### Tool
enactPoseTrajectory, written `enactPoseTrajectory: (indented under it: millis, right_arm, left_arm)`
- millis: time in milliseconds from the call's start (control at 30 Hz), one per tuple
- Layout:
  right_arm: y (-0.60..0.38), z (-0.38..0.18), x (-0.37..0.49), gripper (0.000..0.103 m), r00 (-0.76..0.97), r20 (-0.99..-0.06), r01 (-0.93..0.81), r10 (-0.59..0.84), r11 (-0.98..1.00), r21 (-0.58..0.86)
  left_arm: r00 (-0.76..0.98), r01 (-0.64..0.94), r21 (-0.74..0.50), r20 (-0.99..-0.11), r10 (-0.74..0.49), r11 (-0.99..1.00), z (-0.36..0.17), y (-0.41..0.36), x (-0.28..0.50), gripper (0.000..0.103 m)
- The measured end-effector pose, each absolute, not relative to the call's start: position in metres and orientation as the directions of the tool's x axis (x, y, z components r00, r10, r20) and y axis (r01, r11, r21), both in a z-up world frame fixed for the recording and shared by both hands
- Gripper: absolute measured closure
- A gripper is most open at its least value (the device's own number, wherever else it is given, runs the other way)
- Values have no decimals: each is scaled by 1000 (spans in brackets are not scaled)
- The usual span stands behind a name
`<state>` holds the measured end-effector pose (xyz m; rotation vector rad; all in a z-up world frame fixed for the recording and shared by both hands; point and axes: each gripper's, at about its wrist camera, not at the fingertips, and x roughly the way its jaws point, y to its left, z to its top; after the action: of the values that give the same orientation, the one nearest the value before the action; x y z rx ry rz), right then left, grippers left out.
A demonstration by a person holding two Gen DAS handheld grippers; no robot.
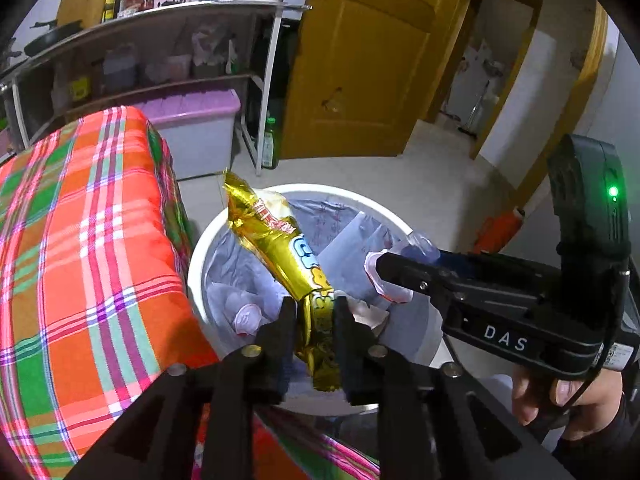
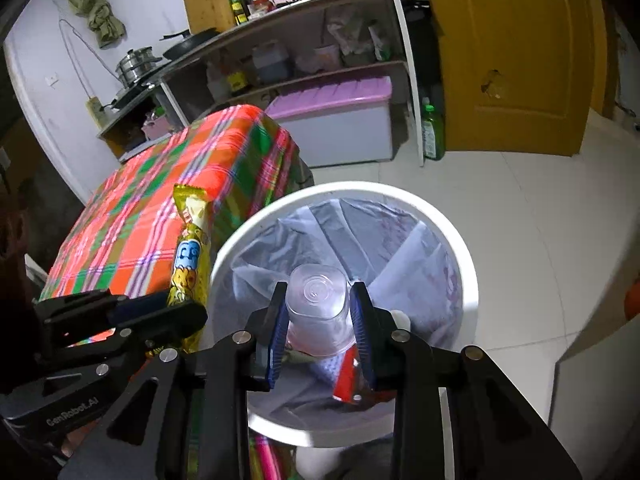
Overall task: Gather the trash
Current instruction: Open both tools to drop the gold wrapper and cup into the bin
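Both grippers are positioned over the white bin, which is lined with a pale bag; the evident purpose is to drop 2 items of trash into it.

Left gripper: the gold snack wrapper stands between the fingers, which sit close on its lower end. Whether the pads are pressing it or have let go cannot be told. The wrapper's long axis runs steeply, its free end pointing up and away toward the plaid-covered table, while its lower end hangs inside the bin's rim.

Right gripper: the blue pads are clamped on the sides of a clear plastic cup. Its base faces forward along the fingers, so its axis points down into the bin.

Judgement: placement over the opening appears adequate for release.
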<state>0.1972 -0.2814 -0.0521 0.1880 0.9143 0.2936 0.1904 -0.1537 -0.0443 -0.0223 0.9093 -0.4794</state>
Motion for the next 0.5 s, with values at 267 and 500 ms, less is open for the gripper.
enactPoseTrajectory:
  millis: [267, 500]
  right_arm:
    - [-283, -53, 196, 59, 581, -745, -165, 328, 944, 287]
    - [-284, -38, 184, 59, 609, -727, -164, 318, 947, 276]
  left_arm:
    - [514, 374, -231, -754, -408, 898, -47, -150, 193, 67]
    - [547, 373, -227, -730, -411, 900, -35, -143, 182, 67]
